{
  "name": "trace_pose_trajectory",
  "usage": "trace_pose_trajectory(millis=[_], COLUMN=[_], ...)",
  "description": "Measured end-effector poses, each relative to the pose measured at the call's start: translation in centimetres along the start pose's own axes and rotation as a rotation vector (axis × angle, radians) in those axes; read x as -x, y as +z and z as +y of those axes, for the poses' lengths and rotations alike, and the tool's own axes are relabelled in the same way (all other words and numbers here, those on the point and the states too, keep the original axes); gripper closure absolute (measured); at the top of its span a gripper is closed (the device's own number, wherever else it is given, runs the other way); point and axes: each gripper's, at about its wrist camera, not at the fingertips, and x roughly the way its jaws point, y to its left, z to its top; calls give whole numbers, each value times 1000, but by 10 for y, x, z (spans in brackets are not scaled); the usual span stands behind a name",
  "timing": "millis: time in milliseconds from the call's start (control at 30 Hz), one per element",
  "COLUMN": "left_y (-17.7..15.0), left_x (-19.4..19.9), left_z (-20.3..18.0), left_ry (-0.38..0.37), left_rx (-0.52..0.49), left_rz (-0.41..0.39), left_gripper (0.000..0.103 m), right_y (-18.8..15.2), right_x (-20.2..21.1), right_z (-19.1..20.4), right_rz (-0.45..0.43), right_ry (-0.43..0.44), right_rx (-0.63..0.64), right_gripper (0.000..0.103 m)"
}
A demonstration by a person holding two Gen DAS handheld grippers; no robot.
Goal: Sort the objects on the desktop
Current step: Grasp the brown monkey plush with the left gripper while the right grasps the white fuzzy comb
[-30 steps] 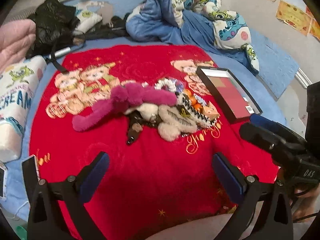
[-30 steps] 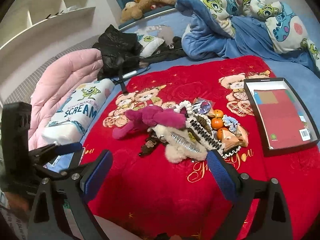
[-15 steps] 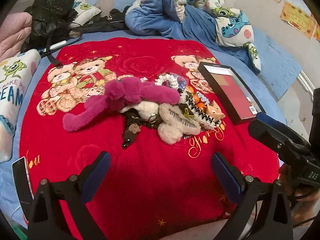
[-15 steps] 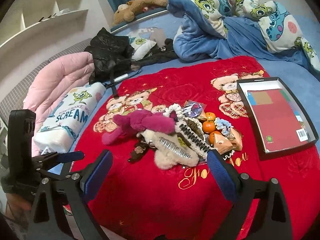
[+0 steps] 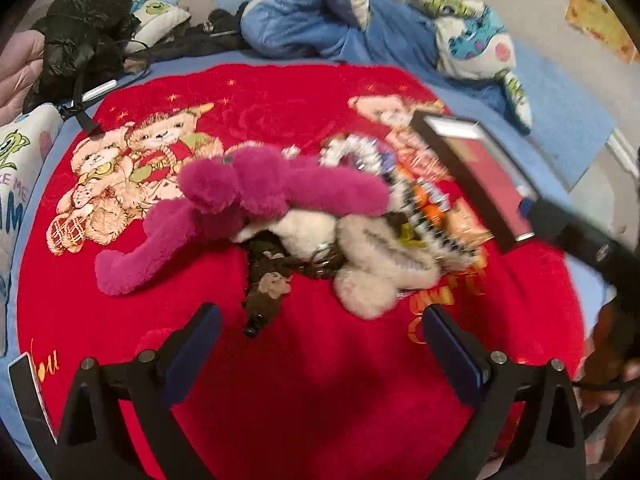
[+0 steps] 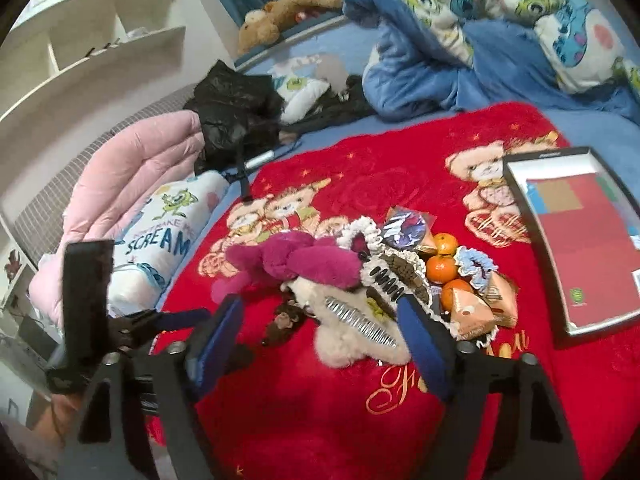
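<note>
Right wrist view, right gripper (image 6: 320, 340) jaws closing on nothing, left gripper (image 5: 320, 344) jaws wide, red blanket (image 5: 320, 392) bare beneath.

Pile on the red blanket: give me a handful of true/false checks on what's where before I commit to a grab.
1. The magenta plush lies on top of the pile, partly over the cream fluffy item. True.
2. Three oranges sit in the pile. True.
3. The black tray already holds the oranges. False: it holds only a red sheet; the oranges are beside it on the red blanket.
4. The left gripper is clamped on the small brown monkey toy. False: its jaws are wide apart and empty, with the toy ahead of them.
5. The right gripper holds the magenta plush. False: its jaws are closing but nothing is gripped; the cream fluffy item lies ahead of them.
</note>
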Motion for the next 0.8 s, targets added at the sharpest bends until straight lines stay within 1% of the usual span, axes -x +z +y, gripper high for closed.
trace_pose_trajectory(millis=[100, 167, 267, 300, 367, 533, 667, 733, 767, 800], left_y=[2, 4, 8, 9, 12, 12, 14, 14, 14, 13], left_x=[-15, -21, -32, -35, -44, -73, -88, -99, -105, -110], left_z=[5, 8, 13, 14, 15, 17, 30, 38, 41, 42], left_ry=[15, 5, -38, -35, -21, 50, 55, 45, 35, 42], left_rx=[-7, -4, 4, 5, -1, -43, 9, 57, 82, 96], left_rz=[1, 1, 7, 8, 9, 48, 74, 106, 125, 132], left_gripper=[2, 2, 2, 2, 2, 3, 4, 4, 5, 5], right_y=[6, 10, 9, 9, 8, 6, 3, 2, 2, 2], right_x=[-14, -21, -29, -34, -42, -61, -72, -76, -78, -81], right_z=[-4, -9, -18, -21, -28, -40, -44, -47, -47, -48], right_rz=[10, 29, 47, 61, 83, 139, 168, 176, 180, 186], right_ry=[-17, -27, -49, -61, -78, -95, -98, -86, -77, -74], right_rx=[27, 36, 50, 56, 62, 80, 76, 55, 44, 39], right_gripper=[26, 26, 27, 31, 34, 37, 41, 46, 50, 55])
